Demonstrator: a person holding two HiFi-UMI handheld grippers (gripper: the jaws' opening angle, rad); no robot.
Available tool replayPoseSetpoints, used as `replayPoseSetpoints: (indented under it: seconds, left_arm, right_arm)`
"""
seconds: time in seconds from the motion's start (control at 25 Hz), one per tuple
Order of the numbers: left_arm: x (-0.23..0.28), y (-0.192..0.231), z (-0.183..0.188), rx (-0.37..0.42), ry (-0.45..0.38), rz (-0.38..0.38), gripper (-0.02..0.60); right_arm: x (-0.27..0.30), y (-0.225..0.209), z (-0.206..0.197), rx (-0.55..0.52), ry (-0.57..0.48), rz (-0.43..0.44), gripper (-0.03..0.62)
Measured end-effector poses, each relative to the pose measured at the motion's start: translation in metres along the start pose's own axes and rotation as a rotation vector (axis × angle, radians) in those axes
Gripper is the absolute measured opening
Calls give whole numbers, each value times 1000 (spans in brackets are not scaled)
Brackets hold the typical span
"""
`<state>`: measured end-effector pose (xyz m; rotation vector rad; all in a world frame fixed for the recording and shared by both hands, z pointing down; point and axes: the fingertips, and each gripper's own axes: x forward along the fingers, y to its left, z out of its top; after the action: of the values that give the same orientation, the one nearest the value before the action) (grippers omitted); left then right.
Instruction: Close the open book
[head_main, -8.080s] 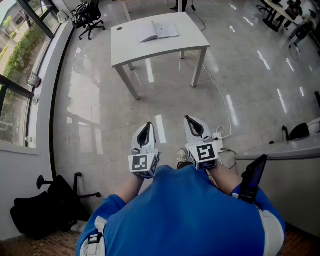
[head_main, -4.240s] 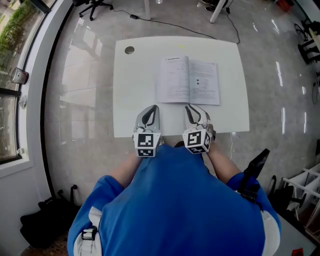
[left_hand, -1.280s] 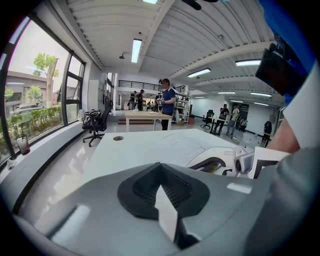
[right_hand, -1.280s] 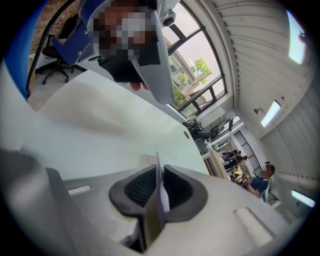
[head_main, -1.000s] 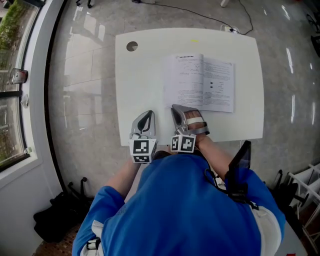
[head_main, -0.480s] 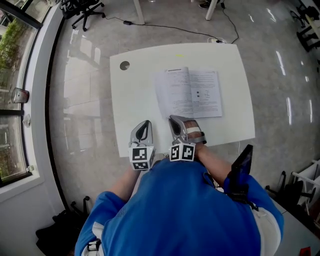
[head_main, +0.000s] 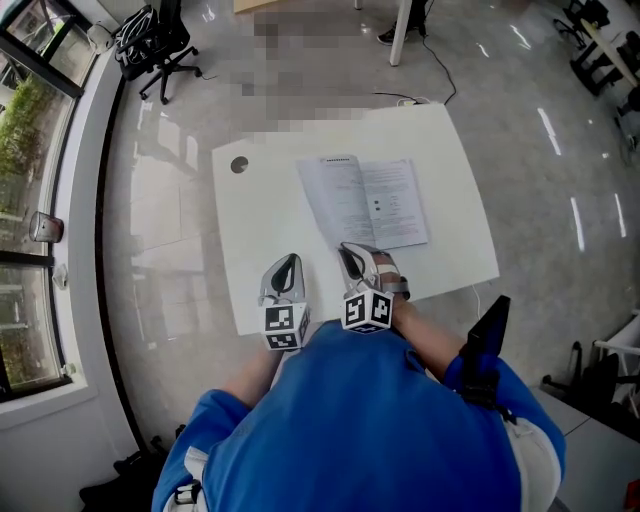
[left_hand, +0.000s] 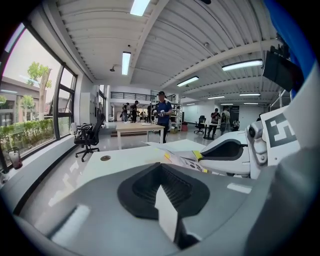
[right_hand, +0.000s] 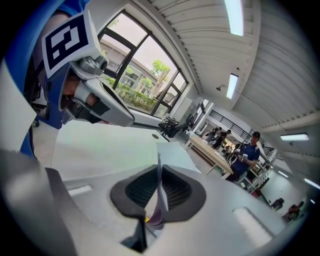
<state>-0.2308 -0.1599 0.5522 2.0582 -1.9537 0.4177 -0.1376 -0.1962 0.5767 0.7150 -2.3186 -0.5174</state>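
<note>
The open book (head_main: 365, 200) lies flat on the white table (head_main: 260, 240), pages up. My right gripper (head_main: 352, 255) is rolled on its side at the book's near left corner. In the right gripper view a thin sheet of the book (right_hand: 172, 155) runs edge-on through the right gripper (right_hand: 159, 192), whose jaws are shut on it. My left gripper (head_main: 284, 272) hovers left of the book over bare table, shut with nothing in it. The left gripper view looks along the left gripper (left_hand: 167, 200) and shows the book (left_hand: 180, 159) and the right gripper (left_hand: 200, 156) to its right.
A round grommet hole (head_main: 239, 165) sits near the table's far left corner. An office chair (head_main: 150, 40) stands by the windows at the far left. A cable (head_main: 440, 65) trails over the floor behind the table. People stand far off in the room (left_hand: 161, 107).
Both grippers have lifted a little. The right one has rolled further onto its side and stays at the book's near left corner. The head view has shifted, so the table looks farther off.
</note>
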Motion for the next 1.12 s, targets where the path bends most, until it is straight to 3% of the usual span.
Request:
replayPoseSetpoints:
  seconds: [0.36, 0.8, 1.12]
  left_arm:
    - [5, -17, 20, 27, -24, -23, 5]
    - [25, -48, 27, 44, -25, -80, 5]
    - [41, -59, 29, 55, -20, -110, 5]
  right_arm:
    - [-21, -32, -11, 192, 10, -33, 28]
    - [-43, -77, -55, 432, 63, -115, 28]
    - [-44, -95, -89, 523, 125, -152, 28]
